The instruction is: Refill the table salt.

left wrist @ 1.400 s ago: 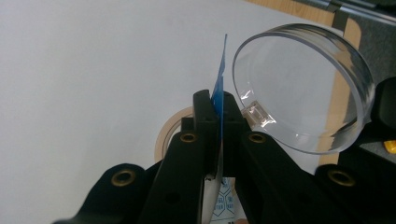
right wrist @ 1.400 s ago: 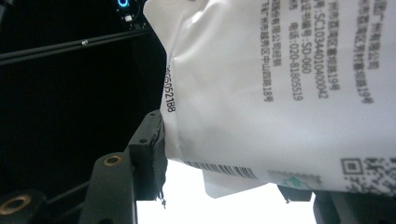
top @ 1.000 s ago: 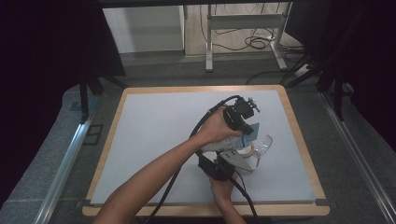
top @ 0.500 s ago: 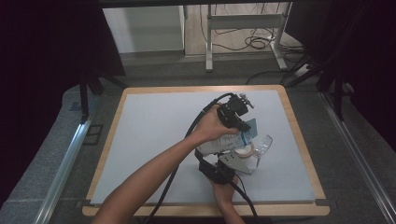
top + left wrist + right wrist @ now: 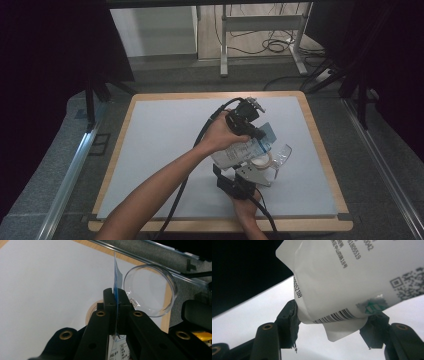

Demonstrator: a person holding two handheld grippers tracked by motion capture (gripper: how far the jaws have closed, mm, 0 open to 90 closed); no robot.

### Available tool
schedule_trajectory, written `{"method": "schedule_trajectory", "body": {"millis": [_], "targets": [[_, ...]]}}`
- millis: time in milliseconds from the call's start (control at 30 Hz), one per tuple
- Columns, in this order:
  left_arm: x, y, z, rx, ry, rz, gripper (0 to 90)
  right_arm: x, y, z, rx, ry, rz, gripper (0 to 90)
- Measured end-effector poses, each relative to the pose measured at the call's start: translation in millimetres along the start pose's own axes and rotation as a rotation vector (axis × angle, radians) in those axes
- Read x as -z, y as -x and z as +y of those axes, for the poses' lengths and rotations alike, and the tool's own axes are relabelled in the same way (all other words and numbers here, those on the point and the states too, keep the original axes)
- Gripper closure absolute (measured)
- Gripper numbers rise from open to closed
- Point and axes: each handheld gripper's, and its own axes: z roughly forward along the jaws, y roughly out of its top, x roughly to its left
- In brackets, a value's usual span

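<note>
From the high view I see my left claw [image 5: 252,125] reaching across toward the right half of the table [image 5: 150,150], holding the top of a white pouch [image 5: 235,152] whose long axis runs from that claw down toward my right claw [image 5: 245,177], which sits just below it near the table's front edge; a clear round dish [image 5: 282,155] and a roll of tape [image 5: 261,161] lie just beside the pouch on the right. My left forearm comes in slantwise from the bottom, the right hand straight up. In the left gripper view, the claw is pressed together on the thin blue edge [image 5: 115,287] of the pouch, with the dish [image 5: 150,290] just beyond. In the right gripper view, the pouch [image 5: 352,282] hangs between spread jaws, its lower corner resting against the left one; I judge the right claw nearer for gripping the bottom.
</note>
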Motion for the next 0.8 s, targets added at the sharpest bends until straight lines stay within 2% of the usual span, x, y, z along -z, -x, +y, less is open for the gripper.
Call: {"method": "schedule_trajectory", "body": {"millis": [233,367,600,800], "targets": [[9.1,-0.3,-4.7,0.011,0.044,-0.003,90.0,6.7,9.4,-0.3,0.034,-0.062,-0.009,37.6],[12.8,-1.4,-7.6,0.016,0.066,0.003,90.0,7.5,14.5,-1.6,0.017,-0.076,0.001,36.1],[13.3,-7.7,-17.8,0.04,0.083,0.003,90.0,11.0,19.2,-5.4,0.018,-0.086,0.003,35.9],[18.5,-11.1,-25.6,0.055,0.12,-0.012,90.0,15.8,22.1,-8.9,0.016,-0.096,0.014,35.8]]}}
